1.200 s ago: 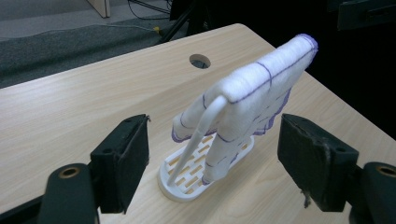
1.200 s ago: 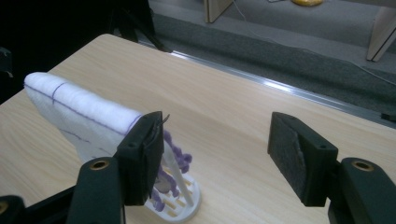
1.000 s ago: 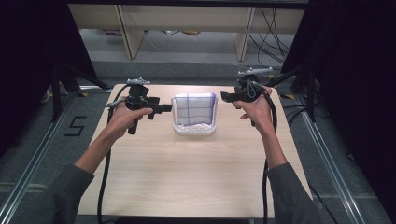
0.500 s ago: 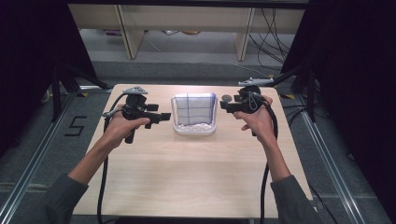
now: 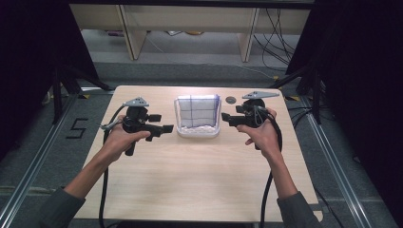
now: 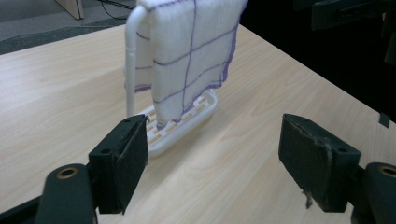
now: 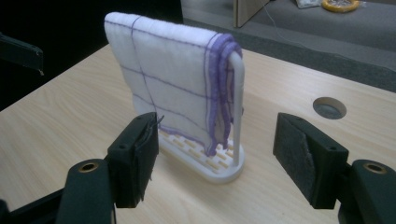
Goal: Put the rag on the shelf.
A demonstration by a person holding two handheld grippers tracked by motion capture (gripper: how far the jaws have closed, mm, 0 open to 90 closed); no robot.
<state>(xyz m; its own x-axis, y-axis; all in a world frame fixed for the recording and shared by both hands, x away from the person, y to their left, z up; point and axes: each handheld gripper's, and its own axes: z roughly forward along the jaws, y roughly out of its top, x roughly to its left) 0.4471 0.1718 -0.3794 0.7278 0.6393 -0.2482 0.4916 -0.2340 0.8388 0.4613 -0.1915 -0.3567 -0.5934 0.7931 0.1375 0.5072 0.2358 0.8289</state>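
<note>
Tabletop (image 5: 199,166): both grippers, left (image 5: 164,128) and right (image 5: 227,118), moved nearer the towel (image 5: 197,111), fingers apart.

**A pale table in a dark-curtained bay**

We see a light wooden table (image 5: 199,180) with a round grommet hole (image 5: 231,99) near its far edge. Grey carpet floor (image 5: 190,61) surrounds it, marked with a black 5 (image 5: 77,128) on the left. Black curtains (image 5: 361,71) close both sides. Beyond stands a pale wooden bench (image 5: 190,19) with loose cables (image 5: 275,28) beneath. Metal rails (image 5: 28,166) run along the floor.
</note>
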